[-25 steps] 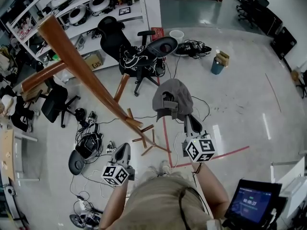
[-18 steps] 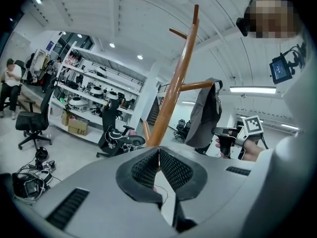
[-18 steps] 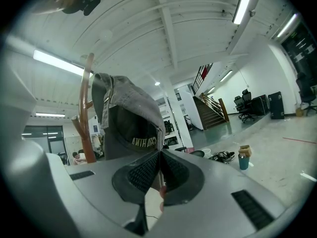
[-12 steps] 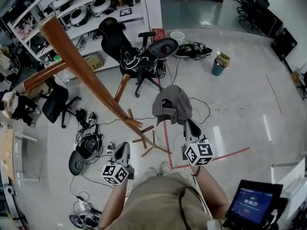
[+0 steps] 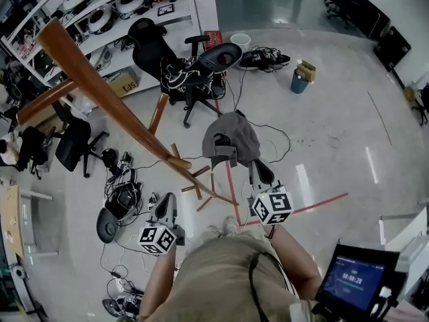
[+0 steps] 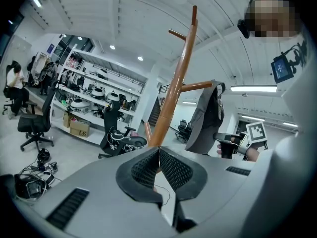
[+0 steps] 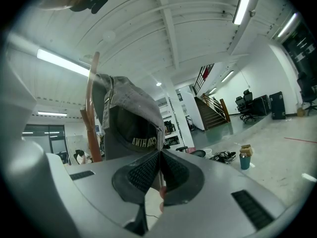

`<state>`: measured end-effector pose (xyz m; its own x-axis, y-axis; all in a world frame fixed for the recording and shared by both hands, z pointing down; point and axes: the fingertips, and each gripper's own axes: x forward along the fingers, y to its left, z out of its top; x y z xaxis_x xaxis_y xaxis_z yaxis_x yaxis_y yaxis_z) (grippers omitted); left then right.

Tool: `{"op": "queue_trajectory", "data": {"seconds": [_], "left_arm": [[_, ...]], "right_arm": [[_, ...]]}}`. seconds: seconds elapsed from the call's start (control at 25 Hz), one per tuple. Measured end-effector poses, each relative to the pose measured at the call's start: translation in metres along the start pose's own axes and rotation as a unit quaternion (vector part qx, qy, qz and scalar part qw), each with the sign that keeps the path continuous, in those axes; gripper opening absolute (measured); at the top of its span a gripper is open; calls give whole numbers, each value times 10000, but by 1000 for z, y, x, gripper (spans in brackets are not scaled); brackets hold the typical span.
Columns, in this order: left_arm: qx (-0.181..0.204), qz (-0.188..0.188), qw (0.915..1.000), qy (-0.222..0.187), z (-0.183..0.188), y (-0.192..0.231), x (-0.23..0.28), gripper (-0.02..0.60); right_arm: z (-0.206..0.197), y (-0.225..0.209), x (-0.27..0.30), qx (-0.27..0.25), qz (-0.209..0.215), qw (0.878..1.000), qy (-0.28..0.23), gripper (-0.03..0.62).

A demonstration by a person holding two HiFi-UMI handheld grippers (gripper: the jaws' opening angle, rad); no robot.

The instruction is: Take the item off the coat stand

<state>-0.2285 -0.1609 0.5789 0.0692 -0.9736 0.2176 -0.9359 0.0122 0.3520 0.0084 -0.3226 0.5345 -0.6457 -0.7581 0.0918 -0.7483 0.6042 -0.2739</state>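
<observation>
A grey cap (image 5: 229,134) hangs from my right gripper (image 5: 253,168), which is shut on the cap's edge. In the right gripper view the cap (image 7: 130,120) fills the space just above the closed jaws of the right gripper (image 7: 159,155). The wooden coat stand (image 5: 107,96) slants from upper left down to its feet (image 5: 201,190). In the head view the cap is to the right of the stand, apart from its pole and pegs. My left gripper (image 5: 167,201) is low and left of the stand's feet, shut on nothing. The left gripper view shows its jaws (image 6: 158,155) closed, the stand (image 6: 174,95) and the cap (image 6: 205,118) beyond.
Black office chairs (image 5: 201,69) and white shelves (image 5: 100,9) stand behind the coat stand. Cables and gear (image 5: 120,200) litter the floor at left. Red tape (image 5: 305,206) crosses the floor. A teal bin (image 5: 299,81) is at the back, and a tablet (image 5: 352,279) at bottom right.
The right gripper and the cap have drifted slightly left in the head view, still gripped. The left gripper has barely moved.
</observation>
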Motion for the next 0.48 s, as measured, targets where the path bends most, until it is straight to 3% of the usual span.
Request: {"op": "queue_trajectory", "data": {"seconds": [0.48], "left_arm": [[-88, 179, 9998, 27, -11, 9, -5, 18]], "right_arm": [[-22, 9, -14, -56, 105, 9998, 160, 23]]}}
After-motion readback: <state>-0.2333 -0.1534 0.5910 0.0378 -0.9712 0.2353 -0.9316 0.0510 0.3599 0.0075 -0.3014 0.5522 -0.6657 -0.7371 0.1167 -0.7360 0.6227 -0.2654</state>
